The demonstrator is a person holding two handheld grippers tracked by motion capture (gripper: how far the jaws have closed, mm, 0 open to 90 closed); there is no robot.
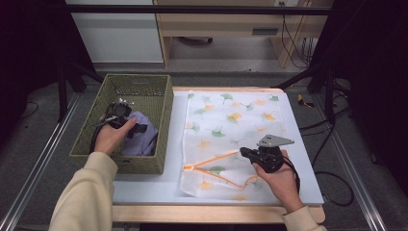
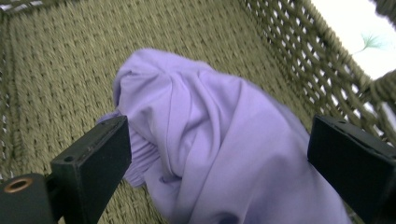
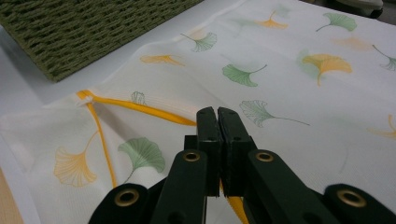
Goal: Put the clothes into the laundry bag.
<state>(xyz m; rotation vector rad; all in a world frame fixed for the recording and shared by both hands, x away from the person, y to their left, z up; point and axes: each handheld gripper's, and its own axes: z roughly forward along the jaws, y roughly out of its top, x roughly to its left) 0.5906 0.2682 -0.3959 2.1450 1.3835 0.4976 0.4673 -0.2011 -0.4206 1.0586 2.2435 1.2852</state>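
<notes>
I have the left tongs (image 2: pixel 217 158) down inside the basket (image 1: pixel 161 120), jaws spread wide with nothing between the pads yet; the purple cloth (image 2: pixel 219 140) lies bunched on the basket floor right ahead of them, between the two jaws in the left gripper view. I keep them open like this so I can straddle a fold of the cloth before closing.

My right tongs (image 3: pixel 218 135) are shut tight over the mesh bag (image 1: pixel 231 125), which lies flat on the desk (image 1: pixel 144 187) just beside the basket. They sit at the bag's yellow-trimmed edge (image 3: pixel 140 106), and the trim runs in under the jaws; I judge they are pinching that edge, though the closed tips hide the contact itself. Holding there makes sense: it keeps the bag's mouth pinned and ready to be lifted open, so the cloth can go in once I bring it across from the basket.
</notes>
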